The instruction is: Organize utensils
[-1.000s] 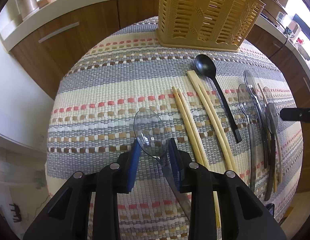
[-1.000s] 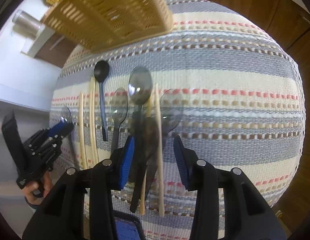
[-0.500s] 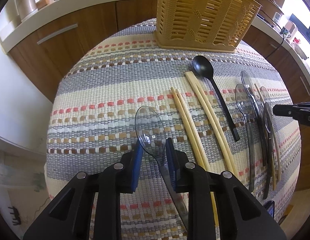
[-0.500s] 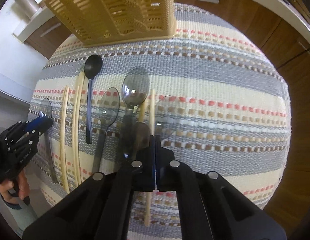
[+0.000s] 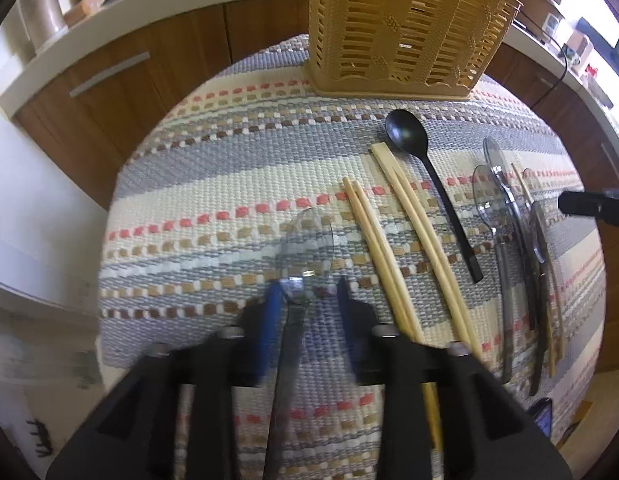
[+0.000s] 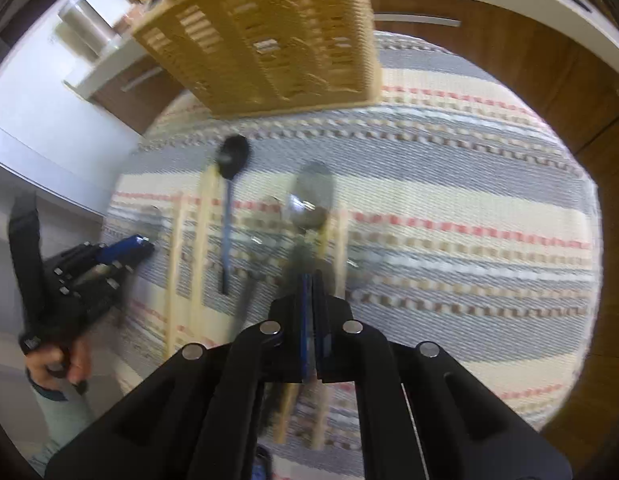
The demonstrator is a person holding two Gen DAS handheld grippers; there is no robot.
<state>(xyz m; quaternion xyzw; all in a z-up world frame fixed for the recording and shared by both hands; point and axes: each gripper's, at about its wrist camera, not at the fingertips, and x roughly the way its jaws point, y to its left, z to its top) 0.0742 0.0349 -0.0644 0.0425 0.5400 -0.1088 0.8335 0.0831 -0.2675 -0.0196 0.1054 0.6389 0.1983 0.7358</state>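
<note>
Right claw [image 6: 309,280] went from spread to pinching a clear spoon [image 6: 311,200], frame centre; left claw [image 5: 305,292] just widened around another clear spoon [image 5: 307,240], lower centre, unpinched; basket [image 5: 405,28] up top looks empty; all utensils left on desk [image 5: 229,184].

Woven cloth [image 5: 213,184] over the surface looks coarse & matt, striped grey/cream w/ red flecks. Slotted basket [image 5: 405,32] is tan plastic; black spoon [image 5: 407,136] matt plastic, clear spoon [image 5: 309,240] glossy see-thru plastic. Chopsticks [image 5: 413,216] look like pale smooth wood.
</note>
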